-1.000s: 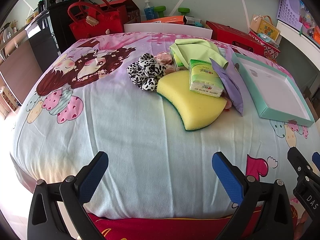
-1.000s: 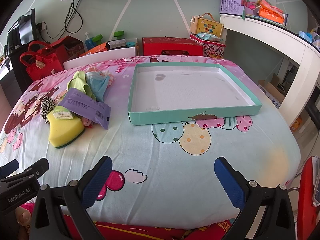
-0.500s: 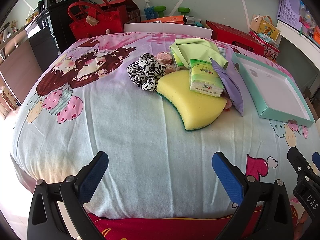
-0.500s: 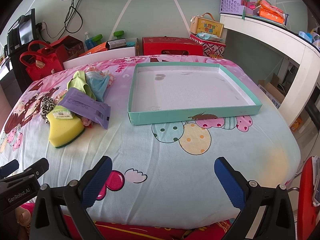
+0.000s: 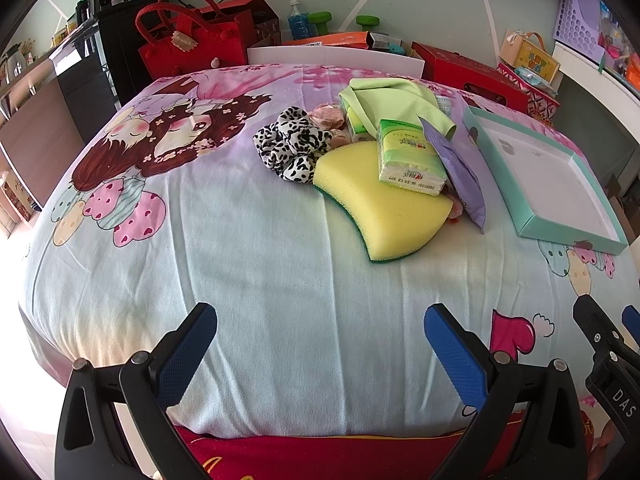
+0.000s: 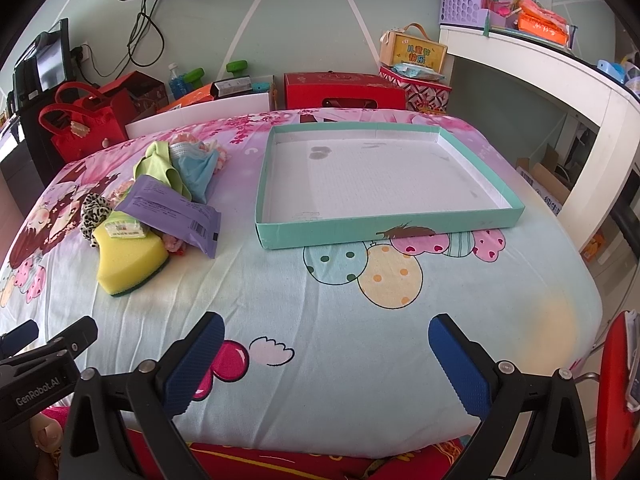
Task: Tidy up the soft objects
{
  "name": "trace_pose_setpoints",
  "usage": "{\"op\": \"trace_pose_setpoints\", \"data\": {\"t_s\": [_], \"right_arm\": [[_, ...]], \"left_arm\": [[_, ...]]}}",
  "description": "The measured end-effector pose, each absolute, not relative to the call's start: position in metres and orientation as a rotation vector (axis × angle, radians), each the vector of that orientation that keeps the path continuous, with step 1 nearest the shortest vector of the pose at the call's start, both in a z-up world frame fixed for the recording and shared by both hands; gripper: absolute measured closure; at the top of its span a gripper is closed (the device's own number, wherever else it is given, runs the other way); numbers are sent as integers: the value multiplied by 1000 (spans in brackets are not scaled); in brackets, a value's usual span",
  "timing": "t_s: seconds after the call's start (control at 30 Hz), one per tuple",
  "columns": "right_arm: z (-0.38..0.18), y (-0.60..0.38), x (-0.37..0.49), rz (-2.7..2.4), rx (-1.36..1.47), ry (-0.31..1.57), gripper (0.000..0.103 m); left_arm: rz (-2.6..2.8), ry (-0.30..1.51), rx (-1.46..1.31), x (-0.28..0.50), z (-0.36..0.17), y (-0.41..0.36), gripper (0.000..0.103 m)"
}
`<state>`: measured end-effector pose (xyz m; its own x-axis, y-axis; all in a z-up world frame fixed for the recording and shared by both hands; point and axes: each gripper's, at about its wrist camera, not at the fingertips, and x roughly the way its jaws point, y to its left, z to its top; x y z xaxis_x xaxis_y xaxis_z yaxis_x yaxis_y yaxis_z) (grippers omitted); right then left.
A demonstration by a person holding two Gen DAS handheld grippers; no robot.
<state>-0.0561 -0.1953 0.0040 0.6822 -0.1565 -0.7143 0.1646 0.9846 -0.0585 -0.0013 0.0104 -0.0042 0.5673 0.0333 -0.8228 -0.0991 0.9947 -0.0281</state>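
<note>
Ahead of left gripper (image 5: 320, 344), jaws gaping empty: yellow sponge (image 5: 384, 208) lying heaped under tissue pack (image 5: 408, 156); right gripper (image 6: 326, 354) likewise gaping.

Both fisheye views sit low at the near edge of the bed (image 5: 248, 272), looking forward across it. The left wrist view faces the yellow sponge (image 5: 384, 204) pile; the right faces the teal tray (image 6: 384, 224). Both show pile and tray.

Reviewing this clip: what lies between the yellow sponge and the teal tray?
In both wrist views, the purple packet lies between the yellow sponge and teal tray, then a strip of bare bedsheet.
</note>
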Motion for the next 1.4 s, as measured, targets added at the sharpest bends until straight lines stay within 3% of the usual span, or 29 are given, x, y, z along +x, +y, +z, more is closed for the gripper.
{"op": "trace_pose_setpoints", "data": {"t_s": [0.67,1.4], "right_arm": [[45,-162,-4,25,53,811,0],[13,-123,74,159,91,946,0]], "left_arm": [[65,912,-277,60,29,75,0],[173,1050,-375,139,4,91,0]]}}
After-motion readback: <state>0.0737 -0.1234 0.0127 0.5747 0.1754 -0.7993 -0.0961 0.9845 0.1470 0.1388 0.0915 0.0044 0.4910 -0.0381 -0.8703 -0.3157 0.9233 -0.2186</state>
